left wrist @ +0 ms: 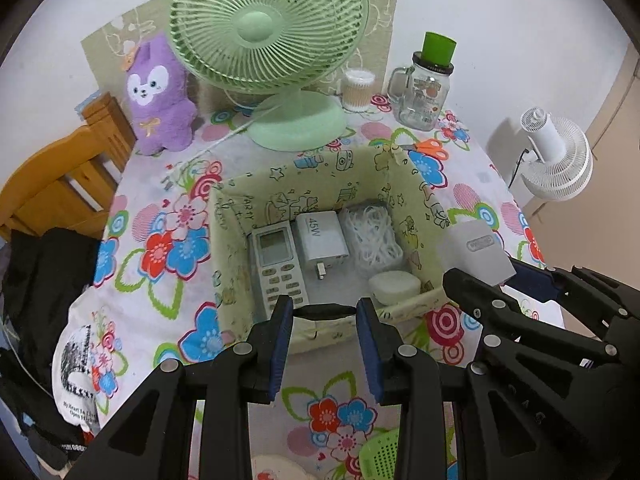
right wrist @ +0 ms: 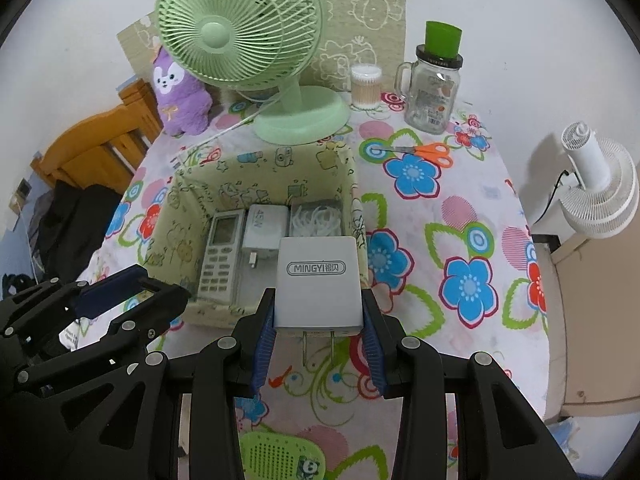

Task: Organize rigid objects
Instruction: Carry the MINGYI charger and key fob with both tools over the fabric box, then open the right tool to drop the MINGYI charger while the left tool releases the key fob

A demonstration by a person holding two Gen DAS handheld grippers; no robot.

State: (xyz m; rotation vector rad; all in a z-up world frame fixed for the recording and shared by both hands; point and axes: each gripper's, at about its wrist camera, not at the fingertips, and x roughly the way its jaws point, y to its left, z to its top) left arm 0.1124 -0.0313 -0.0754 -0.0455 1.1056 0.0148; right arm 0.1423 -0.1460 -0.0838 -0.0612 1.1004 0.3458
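MINGYI charger (right wrist: pixel 317 280) clamped flat between right gripper (right wrist: pixel 318 320) pads, prongs pointing back toward the wrist, held level over the fabric box's (left wrist: pixel 416 200) near-right rim — left gripper (left wrist: pixel 325 312) spread apart, holding nothing, hovering at the near wall.

Two chargers (right wrist: pixel 317 282) (right wrist: pixel 262 230), two fans (right wrist: pixel 240 36) (right wrist: pixel 596 188), one remote (right wrist: pixel 221 254) ahead of the tongs, one jar (right wrist: pixel 432 96), one scissors (right wrist: pixel 430 152)

Light even, soft, indoor white; I see no glare. My fisheye bends the wall and the table (left wrist: pixel 472 184) edge; corners go black. The white fan (right wrist: pixel 600 184) throws a soft shadow on the wall. Focus sharp throughout.
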